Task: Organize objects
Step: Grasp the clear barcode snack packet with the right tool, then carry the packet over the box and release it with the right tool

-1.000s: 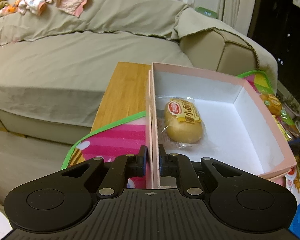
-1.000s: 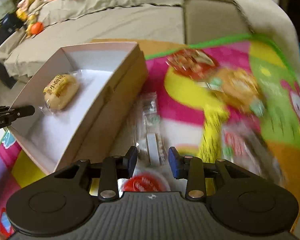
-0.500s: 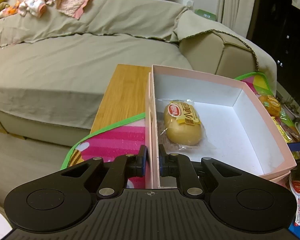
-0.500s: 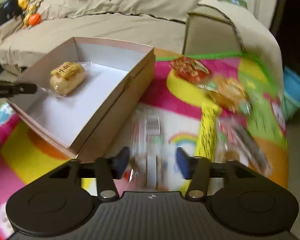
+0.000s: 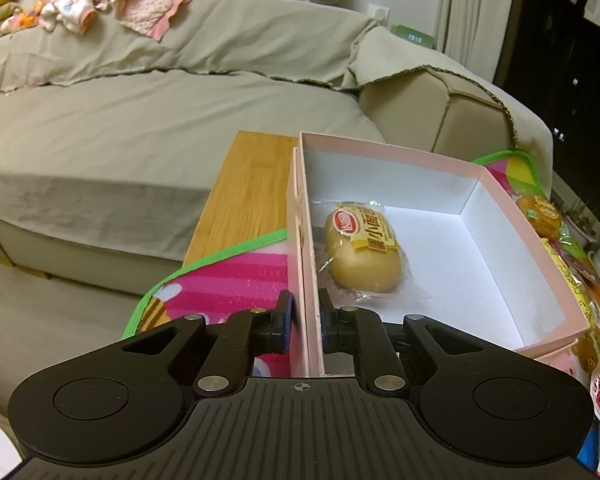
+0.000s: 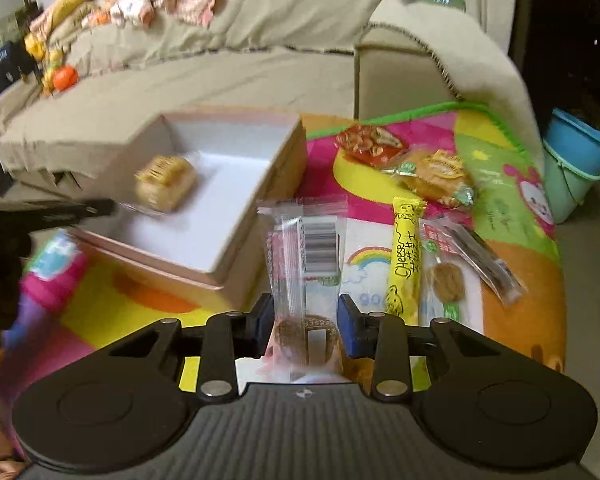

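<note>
The right hand-held gripper [image 6: 305,330] is seen pinched on a clear plastic snack packet with a barcode label [image 6: 306,264], which is held upright, its long axis pointing away along the fingers. The open pink cardboard box with a white interior [image 6: 236,184] lies ahead and to the left of this packet, so a leftward carry is judged necessary. The box's near wall [image 5: 309,280] is clamped by the left hand-held gripper [image 5: 303,322], steadying it on the colourful play mat [image 6: 500,168]. One wrapped yellow bun [image 5: 362,252] is already contained inside.
</note>
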Available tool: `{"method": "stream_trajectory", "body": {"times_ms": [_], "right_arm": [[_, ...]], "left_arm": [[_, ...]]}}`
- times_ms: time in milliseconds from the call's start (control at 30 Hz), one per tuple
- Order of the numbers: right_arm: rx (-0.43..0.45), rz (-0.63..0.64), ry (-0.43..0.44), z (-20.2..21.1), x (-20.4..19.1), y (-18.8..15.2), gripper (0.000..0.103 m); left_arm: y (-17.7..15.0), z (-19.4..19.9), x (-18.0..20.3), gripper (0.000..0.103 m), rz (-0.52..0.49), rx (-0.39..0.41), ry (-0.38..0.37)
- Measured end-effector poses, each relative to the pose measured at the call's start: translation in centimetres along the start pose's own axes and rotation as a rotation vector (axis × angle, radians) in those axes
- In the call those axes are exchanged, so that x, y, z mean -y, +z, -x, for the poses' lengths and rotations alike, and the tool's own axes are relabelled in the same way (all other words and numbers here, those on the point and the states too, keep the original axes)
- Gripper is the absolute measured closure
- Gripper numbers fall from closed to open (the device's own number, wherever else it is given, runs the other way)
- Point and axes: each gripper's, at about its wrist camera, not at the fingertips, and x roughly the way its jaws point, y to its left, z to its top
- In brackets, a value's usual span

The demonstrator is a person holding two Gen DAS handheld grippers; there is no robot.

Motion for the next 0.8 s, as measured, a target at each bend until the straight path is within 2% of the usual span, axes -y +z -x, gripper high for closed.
{"method": "stream_trajectory", "body": {"times_ms": [200,333,533,600,733,800], "right_arm": [[0.09,0.009,0.073,5.8,-2.8,-0.1,0.07],[0.14,0.026,0.144,7.2,-4.7,1.7,0.07],[0.196,0.026,0.208,5.2,-7.3,6.3,0.067],[0.212,-0.018,0.21,4.0,-7.5,7.6,0.053],[0.214,-0.084,0.221,2.0,-7.2,8.1,0.049],[0.211,-0.083,0.196,1.5,-6.8,7.5,0.045]], "left_arm": [[0.0,0.1,0.0,0.088,0.01,0.003,-0.004],[0.0,0.1,0.0,0.088,0.013,0.002,-0.008],[0.1,0.1,-0.1,0.087,0.018,-0.001,-0.014],[0.1,0.1,-0.1,0.087,0.018,-0.001,-0.014],[0.1,0.1,-0.1,0.087,0.017,0.0,-0.013],[0.1,0.1,-0.1,0.088,0.018,0.0,-0.013]]}}
